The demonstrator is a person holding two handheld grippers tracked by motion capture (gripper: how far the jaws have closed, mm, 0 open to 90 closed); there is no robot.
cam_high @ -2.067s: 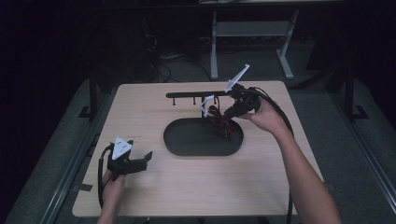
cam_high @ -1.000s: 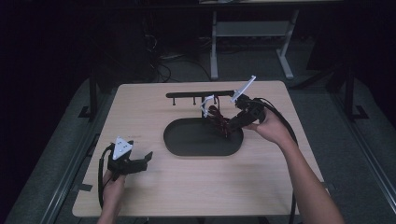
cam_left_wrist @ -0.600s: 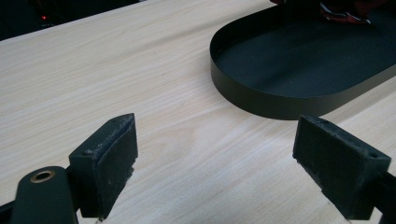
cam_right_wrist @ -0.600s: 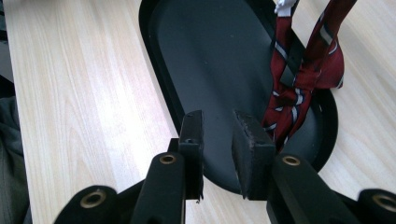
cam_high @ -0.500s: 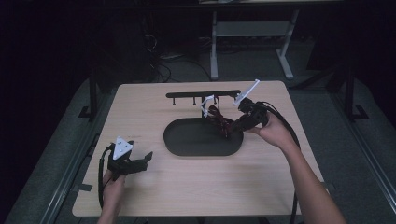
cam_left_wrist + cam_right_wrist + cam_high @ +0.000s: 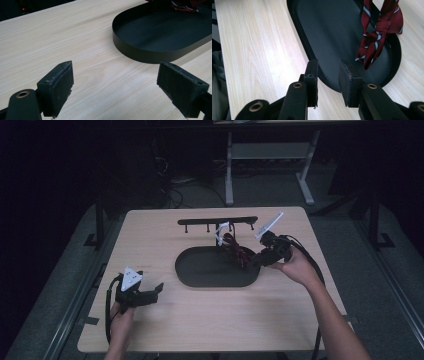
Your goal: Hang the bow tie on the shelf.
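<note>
Necktie (image 6: 379, 35), red striped: hangs from rack (image 6: 218, 221) into far end of black tray (image 6: 200, 270), just beyond right tool (image 6: 257, 259), jaws narrowly apart, empty. Left tool (image 6: 150, 295) wide apart, well off.

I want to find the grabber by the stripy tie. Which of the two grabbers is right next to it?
The right gripper, at the right end of the black oval tray, beside the red striped tie. The left gripper sits far off, near the table's front left corner.

left gripper (image 6: 150, 295) jaws wide apart, right gripper (image 6: 254, 261) jaws partly apart
</note>
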